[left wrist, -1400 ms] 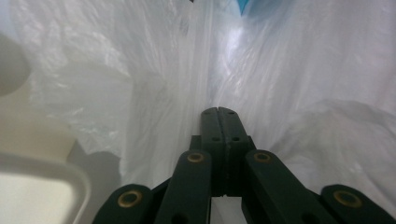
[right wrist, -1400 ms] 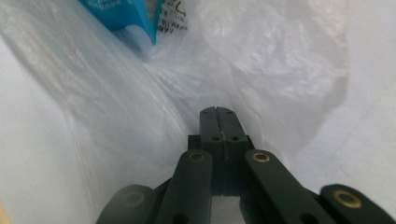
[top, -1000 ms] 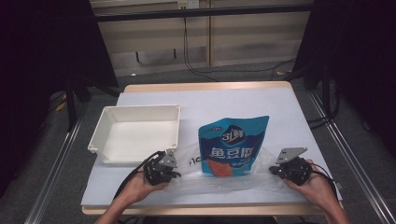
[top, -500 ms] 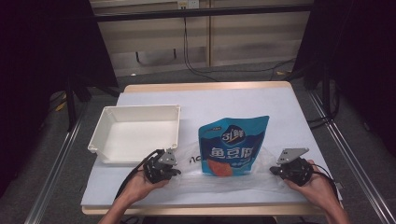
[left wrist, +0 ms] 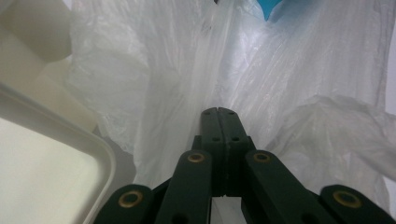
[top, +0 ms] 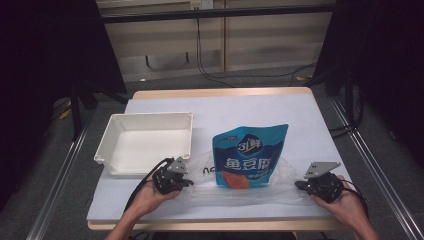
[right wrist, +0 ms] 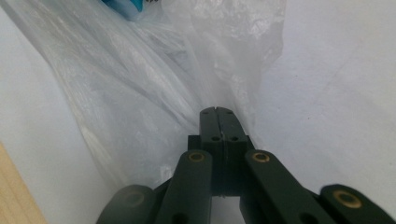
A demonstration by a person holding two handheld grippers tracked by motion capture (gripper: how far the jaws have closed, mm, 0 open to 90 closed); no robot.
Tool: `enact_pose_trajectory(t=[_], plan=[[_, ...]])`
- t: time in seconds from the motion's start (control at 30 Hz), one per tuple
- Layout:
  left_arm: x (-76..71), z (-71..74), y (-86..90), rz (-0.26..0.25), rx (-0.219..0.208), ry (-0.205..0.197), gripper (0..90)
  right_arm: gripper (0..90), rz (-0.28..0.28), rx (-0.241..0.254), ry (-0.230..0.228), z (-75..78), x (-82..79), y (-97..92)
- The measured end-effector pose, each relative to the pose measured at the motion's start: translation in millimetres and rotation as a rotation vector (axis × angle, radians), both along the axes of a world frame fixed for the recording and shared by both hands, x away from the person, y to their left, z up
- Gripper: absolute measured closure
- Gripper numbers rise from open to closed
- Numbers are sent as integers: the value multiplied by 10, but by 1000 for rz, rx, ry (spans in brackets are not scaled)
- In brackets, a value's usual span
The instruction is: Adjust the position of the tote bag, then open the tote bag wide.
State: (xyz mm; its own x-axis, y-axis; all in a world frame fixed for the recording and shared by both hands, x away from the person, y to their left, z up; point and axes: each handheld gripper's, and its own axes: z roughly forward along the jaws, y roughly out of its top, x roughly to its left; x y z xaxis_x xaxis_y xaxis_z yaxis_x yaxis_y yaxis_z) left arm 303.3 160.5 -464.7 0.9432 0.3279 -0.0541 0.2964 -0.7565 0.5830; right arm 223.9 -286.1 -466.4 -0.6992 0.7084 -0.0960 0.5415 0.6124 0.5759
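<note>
My left tool (top: pixel 189 182) and right tool (top: pixel 298 185) each stand pinched shut on an end of the clear plastic bag (top: pixel 280 175), which stretches left to right along the near edge of the desk (top: pixel 260 107). The blue snack pouch (top: pixel 250 156) lies between them, its long axis running near to far and its lower half under the film. The white tray (top: pixel 145 142) sits far-left of my left tool. Whether the pouch is inside the bag or merely beneath it is hard to make out.
</note>
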Motion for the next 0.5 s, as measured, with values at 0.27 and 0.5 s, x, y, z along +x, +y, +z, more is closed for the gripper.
enact_pose_trajectory(t=[0.27, 0.5], plan=[[-2, 13, 49, 28, -71, 21, 900, 900, 1, 114, -41, 51, 2, 22], [-29, 67, 92, 54, -191, 33, 900, 899, 25, 234, -89, 137, -6, 79]])
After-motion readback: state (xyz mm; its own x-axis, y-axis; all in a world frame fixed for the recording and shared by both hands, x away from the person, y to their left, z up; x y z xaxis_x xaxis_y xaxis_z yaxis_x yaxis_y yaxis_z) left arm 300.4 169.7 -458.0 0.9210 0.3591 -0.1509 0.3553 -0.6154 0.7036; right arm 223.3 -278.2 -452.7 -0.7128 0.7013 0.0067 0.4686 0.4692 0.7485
